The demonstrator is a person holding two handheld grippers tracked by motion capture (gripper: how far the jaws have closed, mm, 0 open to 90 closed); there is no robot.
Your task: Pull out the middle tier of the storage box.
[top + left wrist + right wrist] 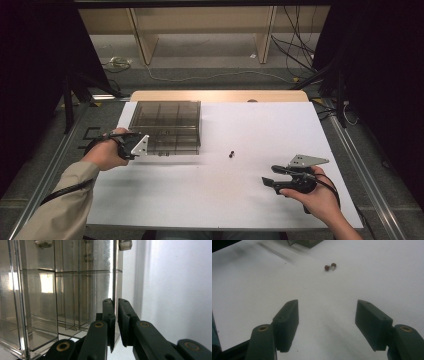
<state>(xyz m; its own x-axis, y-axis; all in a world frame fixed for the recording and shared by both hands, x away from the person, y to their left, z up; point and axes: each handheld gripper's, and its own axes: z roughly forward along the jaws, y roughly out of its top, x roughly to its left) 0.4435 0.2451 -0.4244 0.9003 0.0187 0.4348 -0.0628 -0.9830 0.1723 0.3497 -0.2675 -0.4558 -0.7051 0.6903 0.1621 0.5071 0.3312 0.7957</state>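
A smoky clear box [167, 126] with inner dividers lies at the back left of the white table [225, 195]. My left gripper [147, 148] is at the box's front left corner. In the left gripper view its jaws [116, 303] stand nearly together, shut on a thin clear wall of the box [75, 290]. Two small red-brown beads [231, 154] on a bit of metal lie near the table's middle. My right gripper [268, 175] rests low at the right, pointing left toward them. It stands open [327, 305] over bare table, with the beads [330, 266] well ahead of it.
A wooden board edge [220, 95] sticks out behind the white table. A wooden shelf frame [200, 30] and loose cables [295, 55] are on the floor beyond. Metal rails [360, 165] run along both sides of the table.
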